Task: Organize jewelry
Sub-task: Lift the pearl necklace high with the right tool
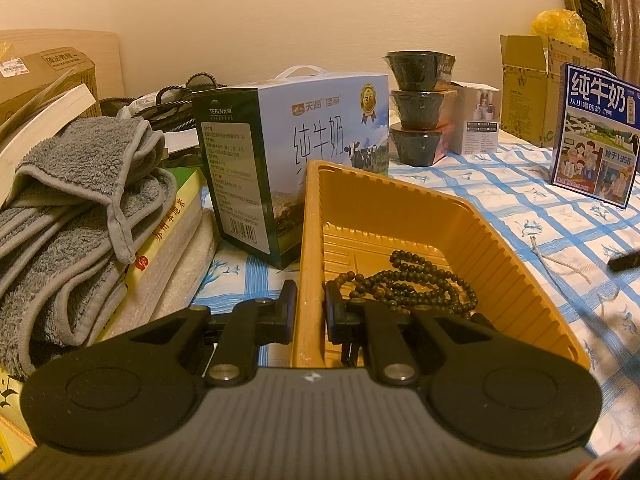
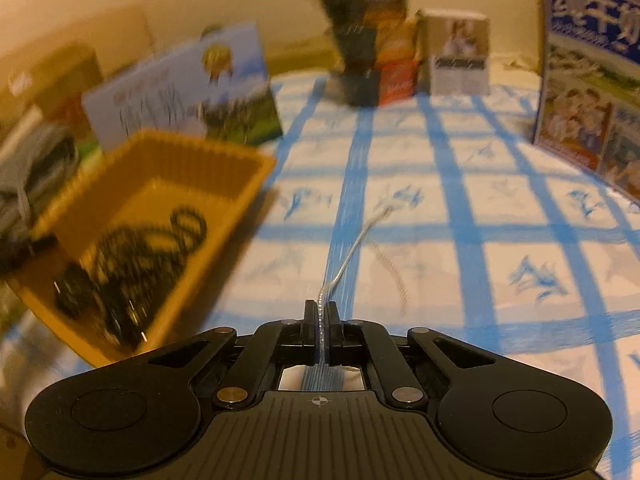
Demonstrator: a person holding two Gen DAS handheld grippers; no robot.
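1. The left gripper [image 1: 310, 304] is clamped on the near wall of the yellow tray [image 1: 500, 240]: one finger sits outside the wall, the other inside, with only the thin rim between the pads.
2. Inside the tray, a string of dark beads [image 1: 424, 284] lies heaped on the floor near the gripped wall, just beside the inner finger; whether it touches that finger cannot be told.
3. The right gripper [image 2: 324, 316] has its jaws pressed together on a thin silvery chain [image 2: 352, 252].
4. The chain runs from between the pads forward and slightly right, out over the blue-checked cloth [image 2: 460, 220]; its far end lies at or near the cloth, though blur hides whether it touches.
5. In the right wrist view the tray stands to the left of the right gripper, well apart from the chain, with the beads showing as a dark blurred tangle inside.
6. In the left wrist view the chain shows on the cloth to the right of the tray, outside it.
7. A milk carton [image 1: 304, 152] stands just behind the tray; grey towels [image 1: 80, 216] lie on books to its left.
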